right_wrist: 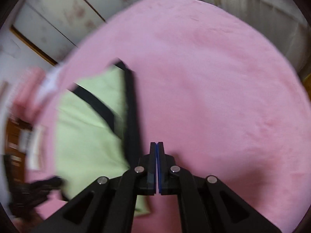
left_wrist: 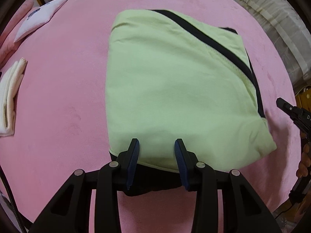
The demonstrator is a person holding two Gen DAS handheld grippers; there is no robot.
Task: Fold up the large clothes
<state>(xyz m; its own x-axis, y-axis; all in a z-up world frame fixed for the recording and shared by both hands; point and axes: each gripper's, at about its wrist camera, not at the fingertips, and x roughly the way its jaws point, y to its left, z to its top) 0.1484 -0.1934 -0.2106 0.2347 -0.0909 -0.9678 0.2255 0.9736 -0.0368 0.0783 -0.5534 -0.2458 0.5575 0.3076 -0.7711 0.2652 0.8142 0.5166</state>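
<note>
The pale green garment with black trim (left_wrist: 175, 89) lies folded into a thick, roughly square packet near the middle of the pink plush bedspread (left_wrist: 64, 101), so the folding looks close to its end. The left gripper (left_wrist: 157, 145) points steeply down at the packet's near edge, its blue-padded jaws partly apart, straddling the green edge and the black layer under it; whether the pads actually pinch the cloth I cannot tell from here. The right gripper (right_wrist: 156, 145) hangs over bare bedspread just beside the garment's black-trimmed right edge, jaws pressed together on nothing, and the blur in its view suggests it is travelling. The next move, I judge, calls for the left jaws to settle the near edge flat or let it go, and for the right one to open before it can take any cloth. Counting: one green garment, two grippers, one folded white cloth (left_wrist: 9, 99) at the bedspread's left edge, one white printed cushion (left_wrist: 38, 17) toward its far-left corner.
</note>
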